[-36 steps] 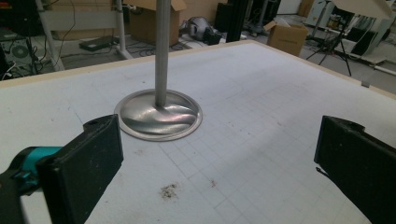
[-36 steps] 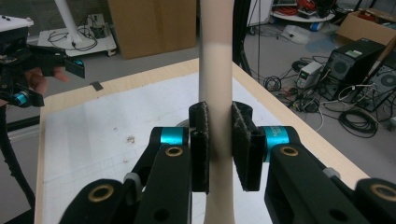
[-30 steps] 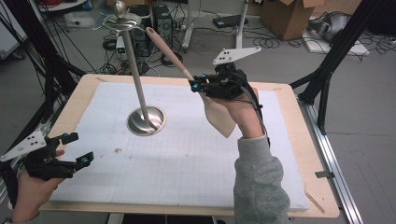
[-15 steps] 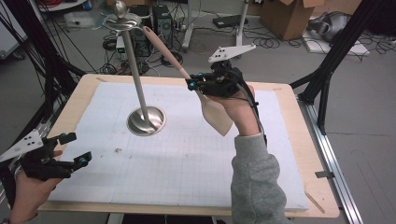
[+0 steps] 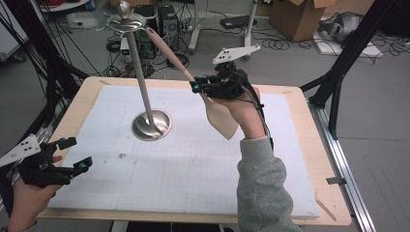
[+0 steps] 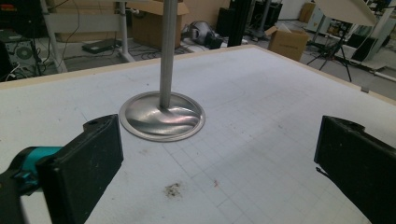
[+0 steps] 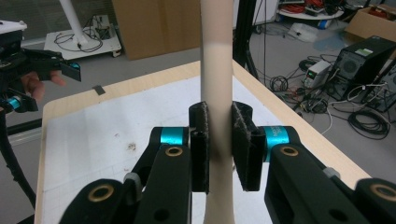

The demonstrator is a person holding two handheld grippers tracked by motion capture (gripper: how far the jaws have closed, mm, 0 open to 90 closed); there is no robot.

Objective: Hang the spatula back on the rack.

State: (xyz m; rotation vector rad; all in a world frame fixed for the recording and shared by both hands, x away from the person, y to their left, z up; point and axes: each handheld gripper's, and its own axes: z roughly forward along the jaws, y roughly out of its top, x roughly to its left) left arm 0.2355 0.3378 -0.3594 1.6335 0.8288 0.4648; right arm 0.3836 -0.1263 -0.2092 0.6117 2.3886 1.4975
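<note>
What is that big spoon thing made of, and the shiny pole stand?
The spatula looks like pale, matte wood or maybe silicone: beige, no shine. The stand looks like polished metal, likely steel: its round base mirrors light and the pole is smooth grey.

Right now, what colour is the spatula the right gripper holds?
The spatula is pale beige with a darker tan handle end, best in the high view.

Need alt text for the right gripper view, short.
The right gripper has its black jaws clamped on a beige spatula handle that rises straight up the frame. Beyond lies the white mat on a wooden table, with the left gripper far left.
</note>
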